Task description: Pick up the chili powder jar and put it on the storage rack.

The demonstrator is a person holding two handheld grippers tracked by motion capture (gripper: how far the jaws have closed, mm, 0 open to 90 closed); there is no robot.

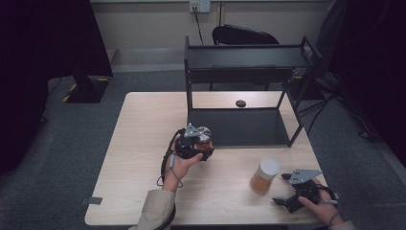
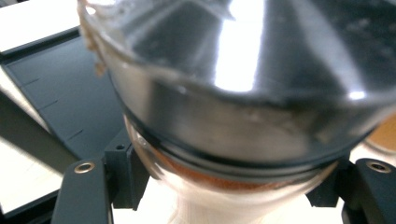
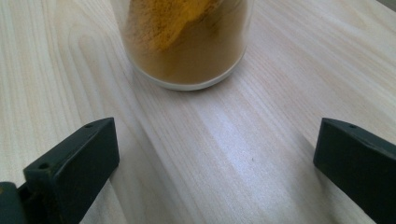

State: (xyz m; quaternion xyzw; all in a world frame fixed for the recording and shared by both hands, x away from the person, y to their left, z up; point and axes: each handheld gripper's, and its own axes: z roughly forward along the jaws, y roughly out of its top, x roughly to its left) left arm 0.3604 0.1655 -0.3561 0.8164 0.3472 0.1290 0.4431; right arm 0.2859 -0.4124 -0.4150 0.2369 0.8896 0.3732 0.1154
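Observation:
A glass jar (image 1: 205, 137) of reddish-brown powder with a shiny metal lid (image 2: 243, 60) is held off the table, in front of the black rack. My left gripper (image 1: 204, 145) is shut on it, and in the left gripper view the jaws press on the jar's glass body (image 2: 219, 179) just under the lid. A second jar (image 1: 264, 176) with a white lid and yellow-brown powder (image 3: 187, 42) stands on the table at the front right. My right gripper (image 1: 281, 189) lies just right of that jar, open (image 3: 215, 158), with bare wood between its jaws.
A black two-level rack (image 1: 293, 112) stands at the back of the wooden table (image 1: 139, 143), its lower shelf (image 2: 70, 93) close behind the held jar. A small black disc (image 1: 241, 103) lies behind the rack. A chair (image 1: 244, 34) stands beyond the table.

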